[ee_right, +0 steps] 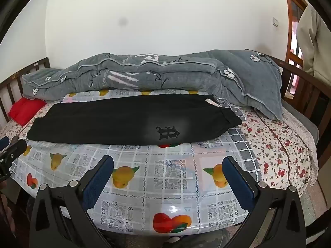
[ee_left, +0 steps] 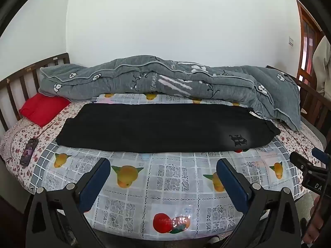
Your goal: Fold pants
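lying straight ahead of both tongs, the black pants (ee_left: 165, 128) stretch crosswise on the bed, long axis running left to right across each wrist view, already doubled leg on leg by the look of them. they rest on a fruit-print plastic cloth (ee_left: 165, 177) spread over the flowered sheet (ee_right: 279, 144); a bare strip of that cloth separates the near edge of the pants from both pairs of fingers. the end with the embroidered letter (ee_right: 167, 133) and the small white tag points to the right, so it seems the waist, and the right tongs (ee_right: 168, 173) sit nearer to it; the plain end, likely the cuffs, points toward the red pillow (ee_left: 41, 108) and falls to the left tongs (ee_left: 163, 175). both tongs stand wide apart with nothing between the blue pads, tilted downward over the front edge of the bed, side by side, each visible at the rim of the other's view. a grey quilt (ee_left: 165, 78) is heaped just behind the pants, and a phone (ee_left: 29, 152) lies to the left, clear of the cloth. the next move probably calls for each tongs to reach forward to its own end of the pants.
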Demonstrator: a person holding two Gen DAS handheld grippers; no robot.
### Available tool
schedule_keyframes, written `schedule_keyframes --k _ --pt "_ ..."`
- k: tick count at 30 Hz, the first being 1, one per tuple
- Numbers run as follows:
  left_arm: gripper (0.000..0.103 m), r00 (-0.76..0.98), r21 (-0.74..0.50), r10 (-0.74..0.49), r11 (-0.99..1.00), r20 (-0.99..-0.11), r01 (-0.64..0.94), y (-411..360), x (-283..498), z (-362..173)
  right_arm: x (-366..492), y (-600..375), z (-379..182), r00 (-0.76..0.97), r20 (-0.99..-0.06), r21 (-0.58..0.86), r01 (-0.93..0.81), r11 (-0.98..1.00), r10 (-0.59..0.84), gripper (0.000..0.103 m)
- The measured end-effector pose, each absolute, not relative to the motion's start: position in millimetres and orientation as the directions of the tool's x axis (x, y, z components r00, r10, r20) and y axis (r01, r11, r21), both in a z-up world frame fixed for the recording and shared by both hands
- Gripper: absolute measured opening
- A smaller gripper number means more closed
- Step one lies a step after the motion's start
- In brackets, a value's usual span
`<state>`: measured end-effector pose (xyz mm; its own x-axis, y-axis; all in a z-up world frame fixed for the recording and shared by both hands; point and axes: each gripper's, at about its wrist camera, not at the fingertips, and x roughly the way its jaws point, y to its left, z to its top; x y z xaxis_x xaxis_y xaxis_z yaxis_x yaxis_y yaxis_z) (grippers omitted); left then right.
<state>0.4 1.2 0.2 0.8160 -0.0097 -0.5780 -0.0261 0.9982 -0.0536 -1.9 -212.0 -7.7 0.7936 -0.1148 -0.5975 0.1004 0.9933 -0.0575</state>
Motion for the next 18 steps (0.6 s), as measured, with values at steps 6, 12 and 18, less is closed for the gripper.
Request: schedule_keyframes --k 6,12,18 --pt "0.103 0.820 -0.040 -0.005 0.999 -0.573 -0.022 0.3 -1.8 4.9 -4.8 -212.6 -2.9 0.794 -0.597 -0.059 0.100 0.993 -0.116 0.103" --pt "0.103 0.821 -0.038 -0.001 0.999 -0.570 -0.025 1.3 -4.3 6.4 -4.2 -214.3 1.9 0.797 -0.594 -0.048 0.107 0.993 -0.114 0.103" --pt "0.103 0.822 -0.037 -0.001 0.999 -0.569 -0.024 3.1 -2.7 5.6 -5.2 -211.0 -1.0 0.801 -0.588 -0.047 0.105 0.993 -0.112 0.103"
